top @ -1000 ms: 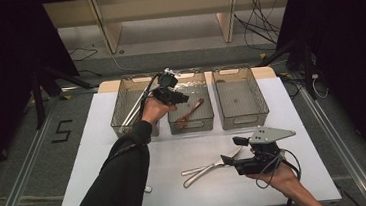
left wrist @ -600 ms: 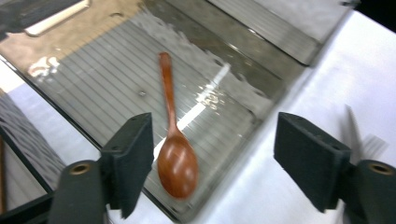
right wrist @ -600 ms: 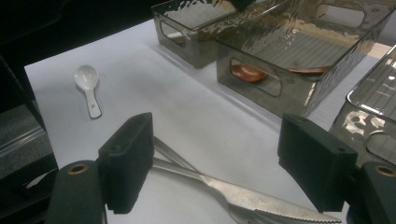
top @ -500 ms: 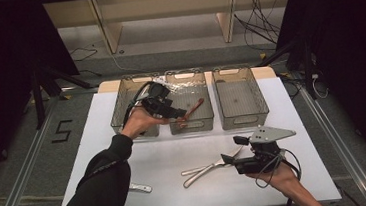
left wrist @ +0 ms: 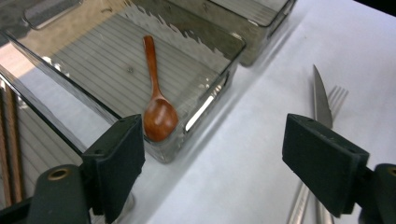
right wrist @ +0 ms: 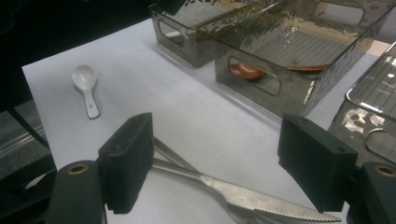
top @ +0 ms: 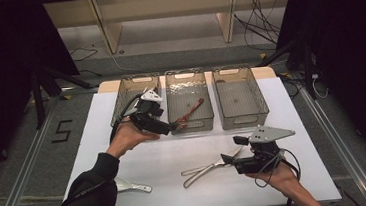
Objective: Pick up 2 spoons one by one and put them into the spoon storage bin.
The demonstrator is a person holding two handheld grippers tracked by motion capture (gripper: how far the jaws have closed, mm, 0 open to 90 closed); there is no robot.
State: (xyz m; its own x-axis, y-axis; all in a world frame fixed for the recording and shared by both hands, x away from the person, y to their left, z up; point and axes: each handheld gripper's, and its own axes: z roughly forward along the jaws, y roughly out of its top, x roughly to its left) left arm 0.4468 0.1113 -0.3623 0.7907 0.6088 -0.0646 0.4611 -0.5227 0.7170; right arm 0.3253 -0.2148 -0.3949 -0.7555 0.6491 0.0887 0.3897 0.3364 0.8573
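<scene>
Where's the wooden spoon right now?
In the high view the wooden spoon lies inside the middle bin, bowl toward its near-left corner, just ahead of the open left gripper.

White table: bins, cutlery

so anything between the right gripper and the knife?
Nothing visible. The right gripper is open, with the knife lying on the bare table between its jaws. A fork lies right beside the knife.
</scene>
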